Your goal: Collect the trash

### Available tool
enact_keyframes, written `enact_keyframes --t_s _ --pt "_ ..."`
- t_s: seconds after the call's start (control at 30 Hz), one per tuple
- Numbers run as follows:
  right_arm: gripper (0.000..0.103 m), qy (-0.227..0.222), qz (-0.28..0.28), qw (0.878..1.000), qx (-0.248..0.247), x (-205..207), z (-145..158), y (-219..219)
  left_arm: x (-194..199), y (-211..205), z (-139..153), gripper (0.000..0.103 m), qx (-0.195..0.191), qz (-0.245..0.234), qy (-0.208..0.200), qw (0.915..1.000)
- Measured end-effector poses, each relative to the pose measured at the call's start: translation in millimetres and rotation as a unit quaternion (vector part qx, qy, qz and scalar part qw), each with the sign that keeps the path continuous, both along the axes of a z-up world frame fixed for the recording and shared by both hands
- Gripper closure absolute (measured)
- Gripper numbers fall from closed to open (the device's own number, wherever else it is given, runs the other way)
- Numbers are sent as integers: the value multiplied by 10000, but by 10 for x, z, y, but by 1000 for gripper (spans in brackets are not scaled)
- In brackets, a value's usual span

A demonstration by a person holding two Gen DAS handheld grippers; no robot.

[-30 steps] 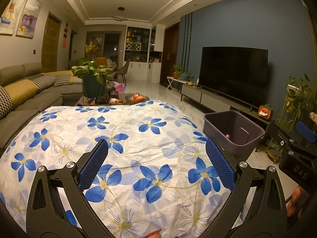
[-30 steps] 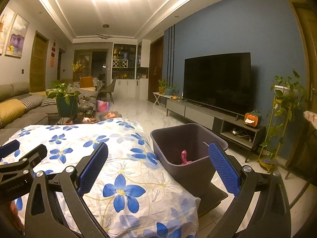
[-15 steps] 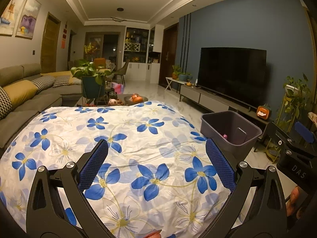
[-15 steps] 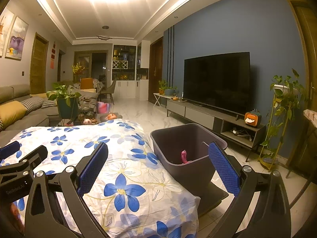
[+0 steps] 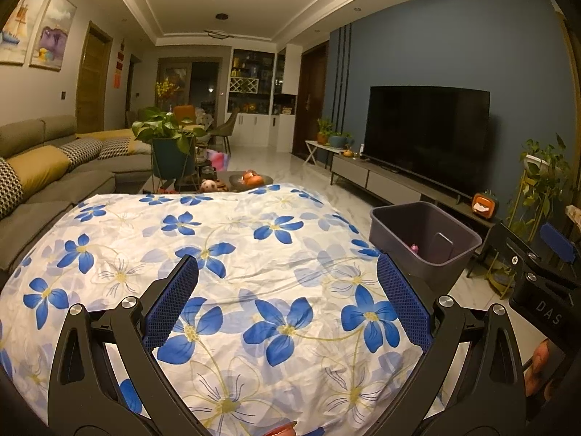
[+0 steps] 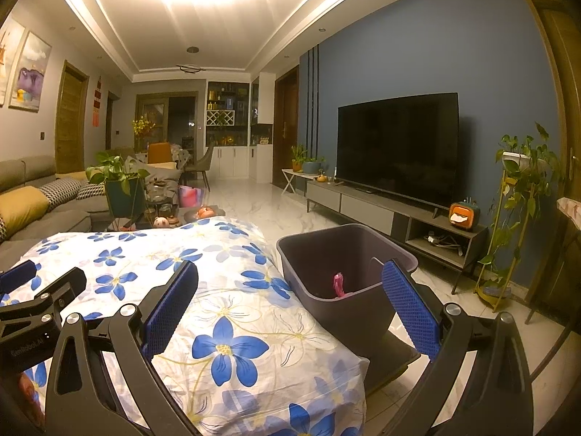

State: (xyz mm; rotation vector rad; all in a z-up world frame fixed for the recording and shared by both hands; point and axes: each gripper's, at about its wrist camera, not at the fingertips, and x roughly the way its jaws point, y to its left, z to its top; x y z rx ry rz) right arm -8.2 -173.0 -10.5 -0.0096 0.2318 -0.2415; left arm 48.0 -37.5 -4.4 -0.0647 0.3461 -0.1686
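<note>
A dark purple bin (image 6: 345,265) stands on a low stand at the right edge of a table covered with a white cloth with blue flowers (image 5: 232,261). A pink piece of trash (image 6: 338,285) lies inside the bin; it also shows as a small pink bit (image 5: 414,248) in the left wrist view. My left gripper (image 5: 287,290) hangs open above the cloth with nothing between its fingers. My right gripper (image 6: 290,290) is open too, above the table's right edge and the bin's near rim. No trash shows on the cloth.
A grey sofa (image 5: 43,178) with yellow cushions runs along the left. A potted plant (image 5: 170,145) and a low table with toys stand beyond the covered table. A TV (image 6: 397,145) on a low cabinet lines the blue wall. A plant stand (image 6: 515,218) is at the right.
Both grippers have risen and pulled back slightly; the table and bin sit a little lower in view. Both stay open and empty.
</note>
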Motion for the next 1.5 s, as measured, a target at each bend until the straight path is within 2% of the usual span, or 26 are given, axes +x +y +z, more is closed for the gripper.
enact_keyframes --t_s 1.5 --pt "6 -11 -11 10000 37 -7 -7 17 -18 34 2 6 -11 11 -11 10000"
